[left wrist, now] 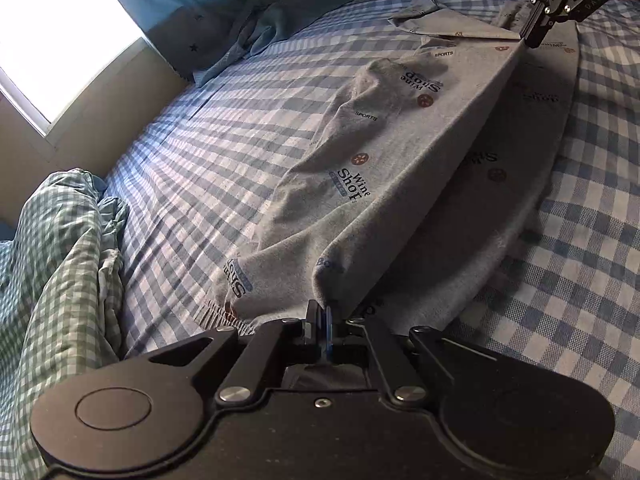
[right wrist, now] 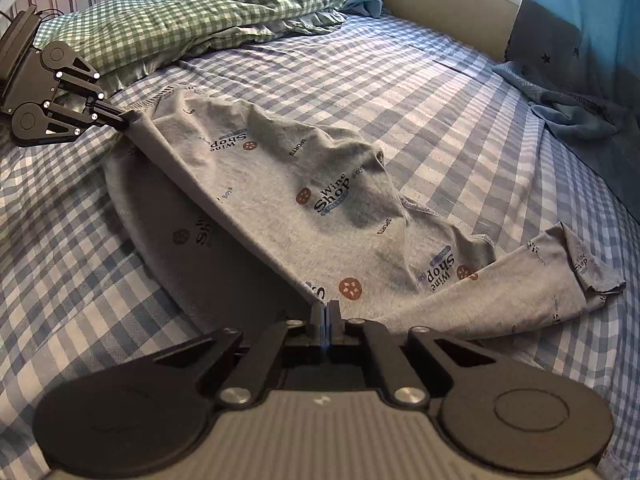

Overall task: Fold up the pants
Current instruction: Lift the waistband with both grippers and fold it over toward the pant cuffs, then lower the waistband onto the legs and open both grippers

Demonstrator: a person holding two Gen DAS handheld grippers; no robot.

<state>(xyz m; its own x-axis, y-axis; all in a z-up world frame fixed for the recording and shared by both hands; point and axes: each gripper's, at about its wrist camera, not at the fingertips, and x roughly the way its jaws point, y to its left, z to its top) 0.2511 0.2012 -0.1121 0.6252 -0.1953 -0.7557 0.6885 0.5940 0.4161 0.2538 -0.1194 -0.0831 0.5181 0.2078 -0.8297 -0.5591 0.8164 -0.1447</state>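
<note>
The grey printed pants (left wrist: 404, 148) lay on the blue-checked bedsheet (left wrist: 208, 152), one layer lifted into a taut ridge strung between the two grippers. The left gripper (left wrist: 325, 312) was clamped tight on the fabric at one end of that ridge; in the right wrist view the same tool (right wrist: 126, 120) pinched the cloth near the ribbed waistband, its body partly cut off at the frame's edge. The right gripper (right wrist: 327, 306) was likewise closed on the edge at the other end — from the left wrist view only its fingers and part of its frame (left wrist: 534, 40) showed, the rest lost beyond the top corner.

Beneath the raised ridge the lower layer sat in deep shadow, its print hard to read. One leg end (right wrist: 576, 264) trailed off flat and crumpled to the side. A green-checked pillow (right wrist: 208, 4) lay at the head of the bed, and a blue cloth (right wrist: 572, 116) was bunched by the star-patterned curtain (right wrist: 576, 28) — its shape unclear. The window (left wrist: 60, 28) was blown out white.
</note>
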